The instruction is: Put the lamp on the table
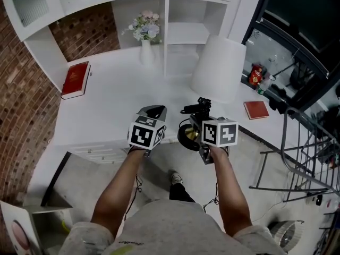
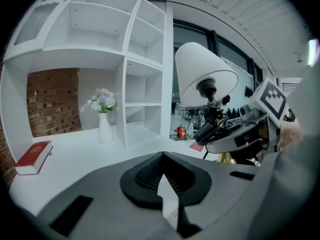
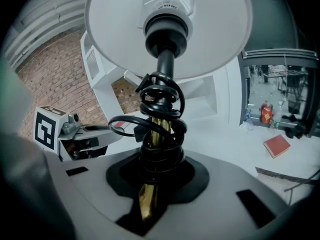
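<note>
Leftmost, a red book point(image 1: 76, 79) lies flat on the white table point(image 1: 106, 110), near its left edge and well clear of the work. Farther right and far back, a vase of flowers point(image 1: 146, 39) stands upright by the shelf unit point(image 1: 186, 28), out of the way.

The left gripper point(image 2: 163, 159) hovers at the table's near edge, jaws drawn together with nothing between them. It is judged a spare hand, ready to steady.

Just right of it, the right gripper point(image 3: 159, 166) is clamped on the lamp point(image 1: 219, 68). It holds low on the brass stem, where the black cord point(image 3: 161, 109) is wound round. Gripping over the coils likely keeps the cord from trailing.

The lamp is off the table and carried tilted. Its shade leans out over the tabletop, and its round base point(image 1: 187, 136) hangs at about the near edge. Judged step: bringing it in to set down, not yet placed.

Open room: the broad bare tabletop between the red book and the shade, ahead of both grippers, is the likely landing spot. Right of the lamp, a small red book point(image 1: 256, 109) lies near the table's right edge, with a can and bottle point(image 1: 257, 77) beyond it, so there is less room there. The shelf unit's edge behind the shade is the thing to mind when righting the lamp.
</note>
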`<state>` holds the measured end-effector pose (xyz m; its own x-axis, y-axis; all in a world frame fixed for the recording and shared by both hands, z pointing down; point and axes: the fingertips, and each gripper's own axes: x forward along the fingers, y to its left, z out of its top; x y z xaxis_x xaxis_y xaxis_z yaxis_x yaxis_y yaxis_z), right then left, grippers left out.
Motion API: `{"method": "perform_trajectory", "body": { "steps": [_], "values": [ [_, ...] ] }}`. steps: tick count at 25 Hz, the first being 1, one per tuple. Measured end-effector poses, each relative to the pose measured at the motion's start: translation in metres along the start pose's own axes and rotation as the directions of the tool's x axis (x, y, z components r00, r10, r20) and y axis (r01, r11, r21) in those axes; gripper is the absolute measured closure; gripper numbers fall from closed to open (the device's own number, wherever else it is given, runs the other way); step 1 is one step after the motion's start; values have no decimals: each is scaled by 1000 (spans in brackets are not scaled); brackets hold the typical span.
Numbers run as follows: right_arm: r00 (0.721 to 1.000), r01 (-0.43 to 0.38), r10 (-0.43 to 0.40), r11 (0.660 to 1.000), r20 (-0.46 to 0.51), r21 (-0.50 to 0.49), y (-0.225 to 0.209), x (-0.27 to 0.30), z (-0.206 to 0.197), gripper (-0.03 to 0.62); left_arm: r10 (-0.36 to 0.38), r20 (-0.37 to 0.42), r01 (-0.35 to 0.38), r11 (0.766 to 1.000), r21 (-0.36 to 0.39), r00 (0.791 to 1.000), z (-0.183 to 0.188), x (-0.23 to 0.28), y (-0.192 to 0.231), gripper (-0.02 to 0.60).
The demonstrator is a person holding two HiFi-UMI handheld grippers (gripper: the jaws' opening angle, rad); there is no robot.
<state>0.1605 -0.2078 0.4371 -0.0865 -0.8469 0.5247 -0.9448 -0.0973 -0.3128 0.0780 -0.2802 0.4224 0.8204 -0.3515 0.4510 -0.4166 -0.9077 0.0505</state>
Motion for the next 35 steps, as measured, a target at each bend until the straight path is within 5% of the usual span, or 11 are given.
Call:
{"method": "perform_trajectory", "body": {
  "steps": [35],
  "values": [
    [998,12,2,982,69,-190,-110,85,79,514,71,-41,-72,997,-38,997,29,96,25,584]
  ]
}}
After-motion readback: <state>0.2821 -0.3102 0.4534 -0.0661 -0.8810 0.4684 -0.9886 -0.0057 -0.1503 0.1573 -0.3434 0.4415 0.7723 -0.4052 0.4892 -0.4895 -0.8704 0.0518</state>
